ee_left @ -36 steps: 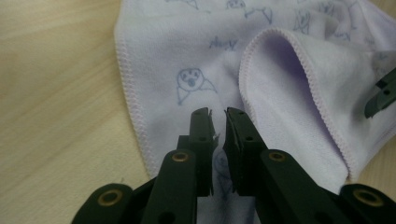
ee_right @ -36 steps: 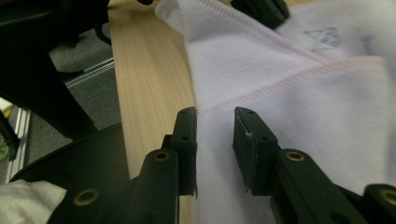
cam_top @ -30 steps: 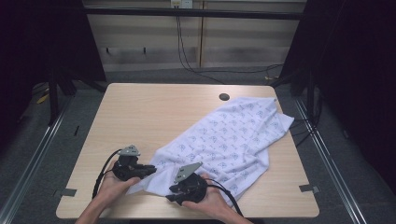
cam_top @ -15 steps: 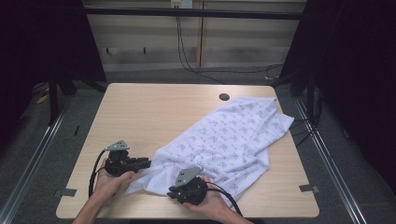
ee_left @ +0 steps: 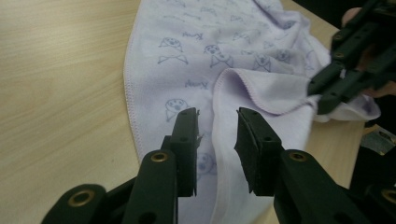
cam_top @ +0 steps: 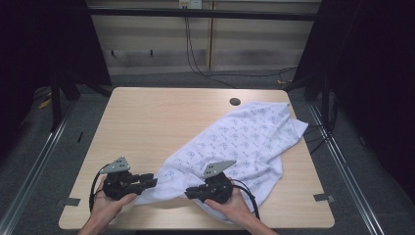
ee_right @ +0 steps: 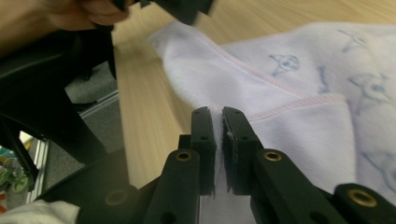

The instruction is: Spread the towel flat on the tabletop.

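While our right tool (ee_right: 218, 116) has its jaws pressed together on a fold of the printed white towel (cam_top: 244, 142), with cloth pinched between the pads in the right gripper view, our left tool (ee_left: 217, 128) stands with its jaws parted and nothing squeezed between them; they have just been opening, and the towel's hemmed edge runs beneath the gap rather than in it. The right tool's jaws have just been closing onto that fold. From above, the towel lies slantwise on the wooden counter (cam_top: 147, 122), stretching up and away from both tools toward the far right corner, its near corner bunched between the left tool (cam_top: 147, 180) and the right tool (cam_top: 192, 192). We judge the work to be an early stage of folding or straightening the towel: one hold is secured at the near corner, but the cloth is still rumpled and unfolded. What remains, as we see it, is for the left tool to take its own hold just ahead of its jaws, and then to lift and lay the towel.
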The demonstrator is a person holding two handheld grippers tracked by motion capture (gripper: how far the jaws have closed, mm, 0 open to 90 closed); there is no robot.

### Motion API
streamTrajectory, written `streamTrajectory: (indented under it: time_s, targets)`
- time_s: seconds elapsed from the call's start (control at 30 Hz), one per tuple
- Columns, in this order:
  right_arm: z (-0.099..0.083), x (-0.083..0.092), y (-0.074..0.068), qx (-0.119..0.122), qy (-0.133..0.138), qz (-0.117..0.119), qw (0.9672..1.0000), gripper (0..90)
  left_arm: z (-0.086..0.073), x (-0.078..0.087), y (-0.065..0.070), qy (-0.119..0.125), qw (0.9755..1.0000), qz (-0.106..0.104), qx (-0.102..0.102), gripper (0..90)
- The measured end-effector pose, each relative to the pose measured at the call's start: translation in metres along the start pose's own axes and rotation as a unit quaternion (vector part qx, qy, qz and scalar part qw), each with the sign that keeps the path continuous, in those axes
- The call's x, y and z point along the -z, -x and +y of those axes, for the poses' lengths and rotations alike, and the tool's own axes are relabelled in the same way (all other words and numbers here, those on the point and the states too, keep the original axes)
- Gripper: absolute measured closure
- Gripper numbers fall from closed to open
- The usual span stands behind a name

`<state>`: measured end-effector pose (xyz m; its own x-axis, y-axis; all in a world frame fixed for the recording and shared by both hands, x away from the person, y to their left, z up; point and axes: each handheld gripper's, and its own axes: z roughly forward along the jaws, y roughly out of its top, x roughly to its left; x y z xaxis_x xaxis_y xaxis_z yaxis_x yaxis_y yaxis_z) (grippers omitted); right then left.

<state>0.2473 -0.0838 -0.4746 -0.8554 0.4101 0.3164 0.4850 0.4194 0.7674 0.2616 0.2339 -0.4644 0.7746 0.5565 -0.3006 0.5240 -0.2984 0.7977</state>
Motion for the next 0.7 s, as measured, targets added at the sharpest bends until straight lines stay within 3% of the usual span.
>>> streamTrajectory:
  time_s: [0.1, 0.13, 0.17, 0.2, 0.23, 0.3, 0.33, 0.4, 0.43, 0.47, 0.5, 0.53, 0.57, 0.6, 0.63, 0.67, 0.7]
  targets:
    - [-0.006, 0.007, 0.006, -0.003, -0.004, -0.021, 0.9998, 84.5, -0.001, 0.007, 0.003, 0.012, 0.9994, -0.029, 0.014, 61.0]
    - [-0.008, 0.009, 0.008, -0.007, -0.002, -0.024, 0.9997, 84.5, -0.001, 0.007, 0.005, 0.005, 0.9997, -0.022, 0.003, 60.1]
    - [-0.009, 0.014, 0.012, -0.013, 0.002, -0.034, 0.9993, 84.6, -0.001, 0.004, 0.008, -0.006, 1.0000, 0.001, -0.008, 56.1]
    - [-0.009, 0.016, 0.015, -0.014, 0.003, -0.040, 0.9991, 84.6, -0.002, 0.000, 0.007, -0.016, 0.9998, -0.006, -0.010, 54.3]
    - [-0.009, 0.017, 0.018, -0.019, 0.007, -0.045, 0.9988, 84.6, -0.005, -0.010, 0.006, -0.042, 0.9988, -0.023, -0.005, 53.0]
    - [-0.009, 0.019, 0.021, -0.022, 0.010, -0.046, 0.9987, 84.6, -0.007, -0.014, 0.006, -0.054, 0.9980, -0.033, -0.006, 52.3]
    - [-0.009, 0.019, 0.024, -0.025, 0.015, -0.052, 0.9982, 84.6, -0.008, -0.021, 0.009, -0.066, 0.9963, -0.054, -0.011, 50.6]
    - [-0.008, 0.019, 0.024, -0.029, 0.015, -0.051, 0.9982, 84.6, -0.008, -0.024, 0.010, -0.073, 0.9962, -0.047, -0.011, 51.8]
    - [-0.008, 0.019, 0.025, -0.026, 0.018, -0.051, 0.9982, 84.5, -0.009, -0.028, 0.008, -0.084, 0.9952, -0.050, -0.009, 61.7]
    - [-0.007, 0.020, 0.025, -0.026, 0.017, -0.052, 0.9982, 84.5, -0.012, -0.036, 0.004, -0.113, 0.9918, -0.059, 0.007, 70.0]
    - [-0.007, 0.021, 0.025, -0.024, 0.021, -0.051, 0.9982, 84.5, -0.013, -0.039, 0.004, -0.120, 0.9902, -0.071, 0.006, 82.1]
    - [-0.007, 0.021, 0.025, -0.024, 0.021, -0.051, 0.9982, 84.5, -0.013, -0.039, 0.004, -0.120, 0.9902, -0.071, 0.006, 87.3]
    - [-0.007, 0.025, 0.024, -0.025, 0.024, -0.050, 0.9981, 84.4, -0.010, -0.038, 0.006, -0.108, 0.9918, -0.069, -0.001, 87.9]
    - [-0.007, 0.025, 0.024, -0.025, 0.024, -0.050, 0.9981, 84.4, -0.010, -0.038, 0.006, -0.108, 0.9918, -0.069, -0.001, 88.0]
    - [-0.006, 0.031, 0.023, -0.029, 0.032, -0.046, 0.9980, 84.4, -0.005, -0.029, 0.006, -0.074, 0.9951, -0.065, -0.002, 88.0]
    - [-0.006, 0.031, 0.023, -0.029, 0.032, -0.046, 0.9980, 84.4, -0.005, -0.029, 0.006, -0.074, 0.9951, -0.065, -0.002, 88.1]
    - [-0.006, 0.034, 0.024, -0.030, 0.037, -0.045, 0.9979, 84.4, -0.002, -0.023, 0.004, -0.056, 0.9963, -0.065, -0.004, 88.1]
